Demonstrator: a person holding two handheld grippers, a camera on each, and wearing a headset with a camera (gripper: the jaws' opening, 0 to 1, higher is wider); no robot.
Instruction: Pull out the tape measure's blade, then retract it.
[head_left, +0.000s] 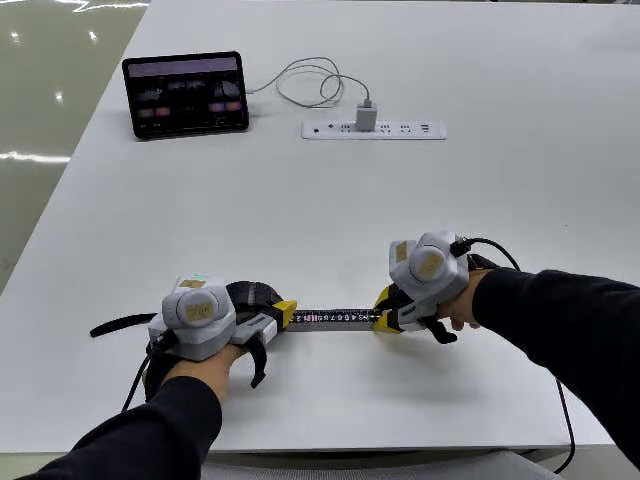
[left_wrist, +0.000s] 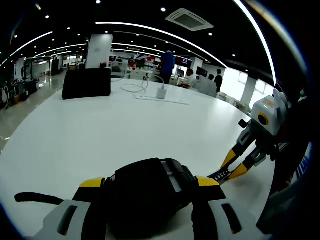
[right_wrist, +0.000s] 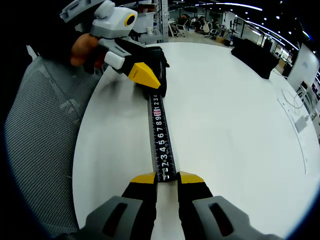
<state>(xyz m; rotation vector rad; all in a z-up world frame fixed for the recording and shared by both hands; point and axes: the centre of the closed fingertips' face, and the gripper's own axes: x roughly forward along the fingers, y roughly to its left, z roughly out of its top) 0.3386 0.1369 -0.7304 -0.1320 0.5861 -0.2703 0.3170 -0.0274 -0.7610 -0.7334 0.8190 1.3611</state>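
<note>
The black tape measure case (head_left: 255, 297) lies on the white table (head_left: 330, 210), and my left gripper (head_left: 268, 306) is shut on it. In the left gripper view the case (left_wrist: 150, 197) sits between the yellow-tipped jaws of the left gripper (left_wrist: 150, 182). A short length of blade (head_left: 333, 319) runs right from the case, flat on the table. My right gripper (head_left: 383, 312) is shut on the blade's end. The right gripper view has the numbered blade (right_wrist: 160, 135) leading from the right gripper (right_wrist: 167, 177) up to the case (right_wrist: 152, 67).
A dark tablet (head_left: 185, 93) stands at the back left. A white power strip (head_left: 373, 129) with a charger and a looped cable lies behind the work. The case's black strap (head_left: 120, 325) trails left. The table's near edge runs just below the forearms.
</note>
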